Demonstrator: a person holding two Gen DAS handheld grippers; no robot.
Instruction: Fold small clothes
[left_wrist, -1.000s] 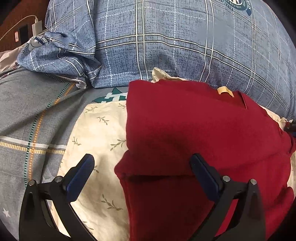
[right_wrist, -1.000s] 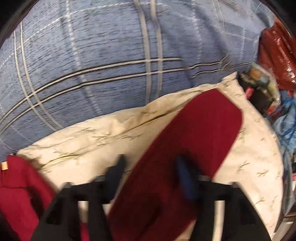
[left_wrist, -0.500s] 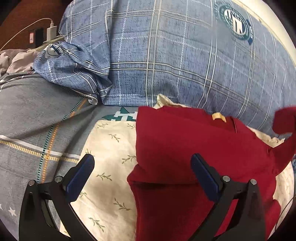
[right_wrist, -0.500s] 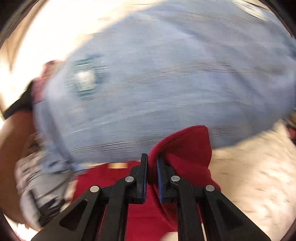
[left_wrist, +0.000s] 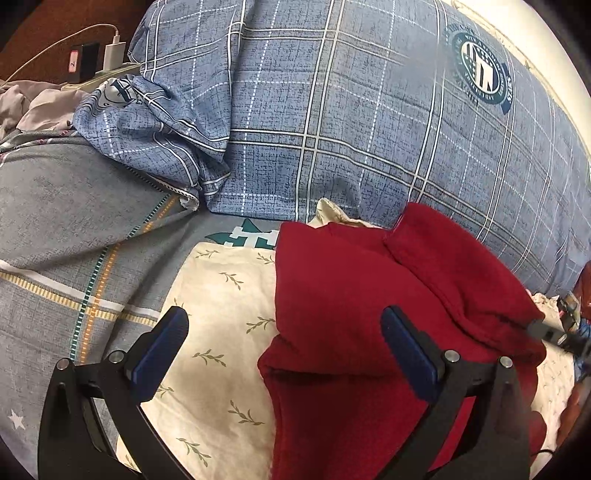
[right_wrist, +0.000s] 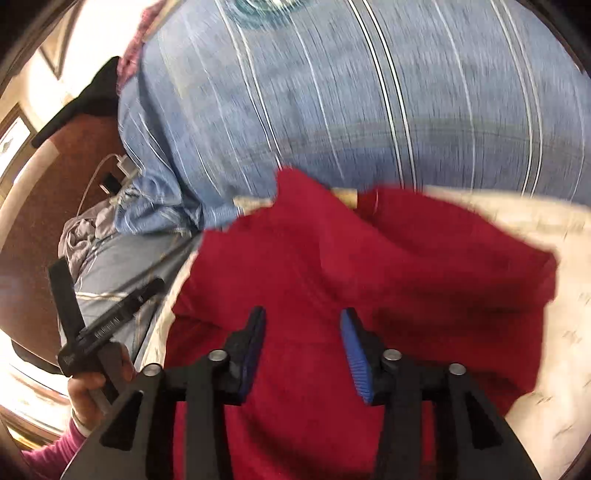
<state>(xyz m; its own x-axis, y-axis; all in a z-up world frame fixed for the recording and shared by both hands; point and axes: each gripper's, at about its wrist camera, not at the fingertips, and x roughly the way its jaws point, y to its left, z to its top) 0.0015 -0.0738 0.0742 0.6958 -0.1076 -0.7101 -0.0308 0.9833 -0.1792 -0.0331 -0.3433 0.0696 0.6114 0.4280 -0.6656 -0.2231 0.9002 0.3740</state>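
Blue plaid bedding (left_wrist: 332, 122) filled the background, with a cream leaf-print cloth (left_wrist: 221, 306) spread before it. On that cloth lay the dark red knit garment (left_wrist: 351, 295), one sleeve folded across its body. The left gripper (left_wrist: 284, 354) hung spread wide above the garment's edge, gripping nothing. The right gripper (right_wrist: 303, 350) had just been opening, its blue pads apart over the red fabric, nothing pinched between them.

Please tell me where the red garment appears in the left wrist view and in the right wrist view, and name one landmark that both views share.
Left wrist view: the red garment fills the lower right, lying on the cream leaf-print cloth.
Right wrist view: the red garment fills the centre and the bottom, blurred.
Shared landmark: the blue plaid pillow, behind the garment in both views.
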